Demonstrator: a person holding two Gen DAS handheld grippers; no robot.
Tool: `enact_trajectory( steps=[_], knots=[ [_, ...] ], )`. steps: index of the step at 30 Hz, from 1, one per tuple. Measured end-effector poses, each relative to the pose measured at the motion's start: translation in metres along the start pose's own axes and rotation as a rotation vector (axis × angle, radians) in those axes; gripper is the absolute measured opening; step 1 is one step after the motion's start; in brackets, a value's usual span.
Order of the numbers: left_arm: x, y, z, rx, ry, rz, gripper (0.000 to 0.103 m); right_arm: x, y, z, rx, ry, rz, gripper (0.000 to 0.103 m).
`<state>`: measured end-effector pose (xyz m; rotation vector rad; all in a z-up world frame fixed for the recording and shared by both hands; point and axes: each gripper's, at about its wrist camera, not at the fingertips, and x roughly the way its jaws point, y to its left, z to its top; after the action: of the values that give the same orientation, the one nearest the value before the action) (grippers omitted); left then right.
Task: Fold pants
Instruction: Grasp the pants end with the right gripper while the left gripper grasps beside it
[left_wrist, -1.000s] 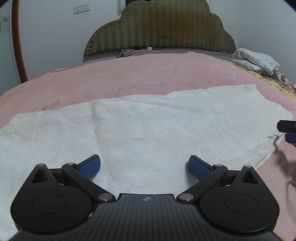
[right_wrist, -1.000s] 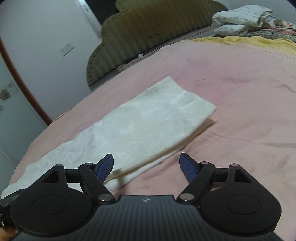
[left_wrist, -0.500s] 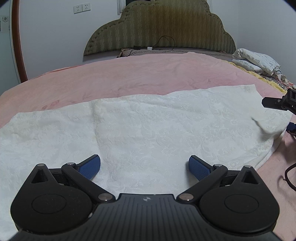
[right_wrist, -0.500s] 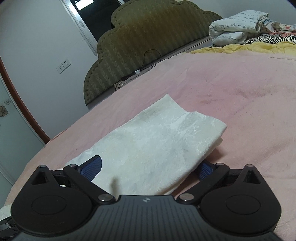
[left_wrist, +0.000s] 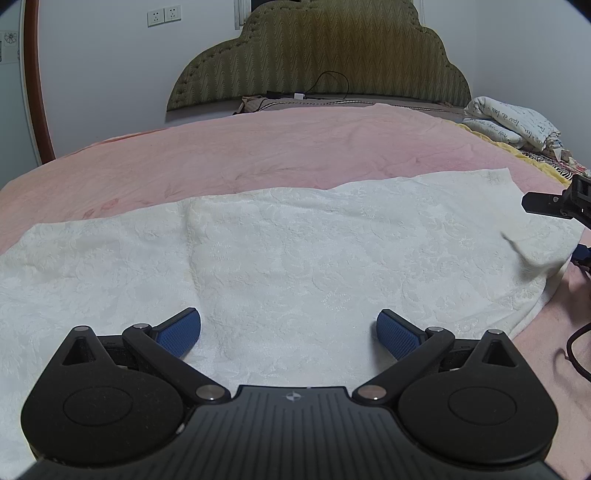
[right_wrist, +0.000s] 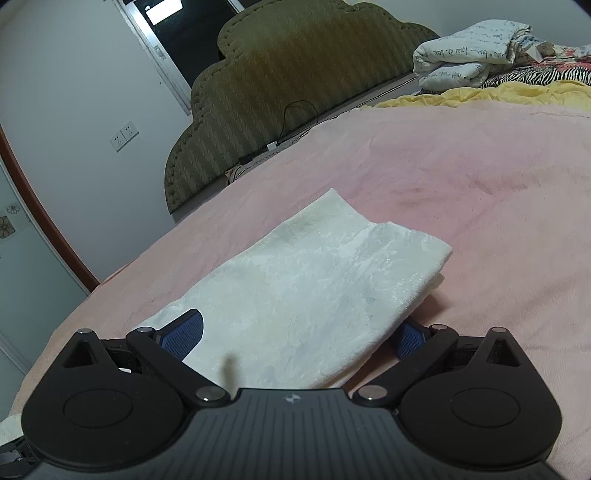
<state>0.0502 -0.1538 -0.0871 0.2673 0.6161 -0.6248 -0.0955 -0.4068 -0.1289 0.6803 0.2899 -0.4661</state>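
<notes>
Both hand-held grippers stand with jaws wide apart. Left hand-held gripper (left_wrist: 289, 328) hovers over the pants (left_wrist: 295, 266), clamping nothing. Right hand-held gripper (right_wrist: 295, 334) has just been opening; the pants' end lies between its pads, one above the cloth, one below. Pants lie flat across the bed (left_wrist: 295, 147), near its front edge.

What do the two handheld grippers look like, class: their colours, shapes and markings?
Both match. The left gripper and right gripper each have a matte black ribbed body with a small pale emblem, two round black discs, silver pivot pins, angular black linkages, and blue textured finger pads.
</notes>
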Motion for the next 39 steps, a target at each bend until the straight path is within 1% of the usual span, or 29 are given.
enact_trajectory(
  steps=[5, 9, 16, 17, 19, 21, 22, 24, 26, 27, 29, 31, 34, 36, 38, 39],
  knots=[
    [0.000, 0.000, 0.000, 0.000, 0.000, 0.000, 0.103, 0.006, 0.005, 0.003, -0.036, 0.014, -0.022, 0.103],
    [0.000, 0.000, 0.000, -0.001, 0.000, 0.000, 0.103, 0.019, 0.004, 0.012, -0.058, 0.027, -0.031, 0.103],
    [0.000, 0.000, 0.000, -0.001, 0.001, -0.001, 0.103, 0.034, -0.006, 0.027, -0.033, 0.029, -0.001, 0.103],
    [0.000, 0.000, 0.000, -0.002, 0.001, -0.002, 0.103, 0.034, -0.005, 0.027, -0.043, 0.032, -0.012, 0.099],
    [0.000, 0.000, 0.000, -0.002, 0.001, -0.003, 0.103, 0.032, -0.001, 0.026, -0.068, 0.028, -0.062, 0.080],
    [0.000, 0.000, 0.000, -0.003, 0.001, -0.003, 0.103, 0.031, -0.003, 0.026, -0.060, 0.021, -0.115, 0.031],
    [-0.001, 0.000, 0.000, -0.003, 0.002, -0.003, 0.103, 0.030, -0.007, 0.026, -0.037, 0.018, -0.123, 0.025],
    [-0.001, 0.000, 0.000, -0.004, 0.001, -0.004, 0.103, 0.028, -0.017, 0.027, 0.015, 0.015, -0.091, 0.020],
    [-0.002, 0.001, 0.000, -0.007, -0.004, -0.017, 0.103, 0.025, -0.016, 0.027, 0.009, 0.004, -0.089, 0.016],
    [-0.004, 0.003, 0.001, -0.013, -0.009, -0.034, 0.099, 0.023, -0.010, 0.026, -0.023, -0.007, -0.095, 0.014],
    [-0.009, 0.015, 0.003, -0.070, -0.027, -0.075, 0.093, 0.015, 0.009, 0.024, -0.132, -0.045, -0.112, 0.012],
    [-0.014, 0.033, 0.009, -0.196, -0.036, -0.157, 0.091, 0.006, 0.036, 0.021, -0.276, -0.086, -0.119, 0.012],
    [-0.014, 0.065, 0.022, -0.472, -0.025, -0.366, 0.092, -0.005, 0.082, 0.007, -0.511, -0.137, -0.109, 0.012],
    [-0.005, 0.079, 0.032, -0.642, 0.016, -0.527, 0.093, -0.009, 0.110, -0.007, -0.641, -0.160, -0.092, 0.011],
    [0.007, 0.084, 0.042, -0.755, 0.063, -0.651, 0.096, -0.010, 0.132, -0.021, -0.733, -0.168, -0.069, 0.011],
    [0.014, 0.083, 0.047, -0.797, 0.088, -0.702, 0.100, -0.009, 0.141, -0.027, -0.767, -0.168, -0.054, 0.011]
  ],
)
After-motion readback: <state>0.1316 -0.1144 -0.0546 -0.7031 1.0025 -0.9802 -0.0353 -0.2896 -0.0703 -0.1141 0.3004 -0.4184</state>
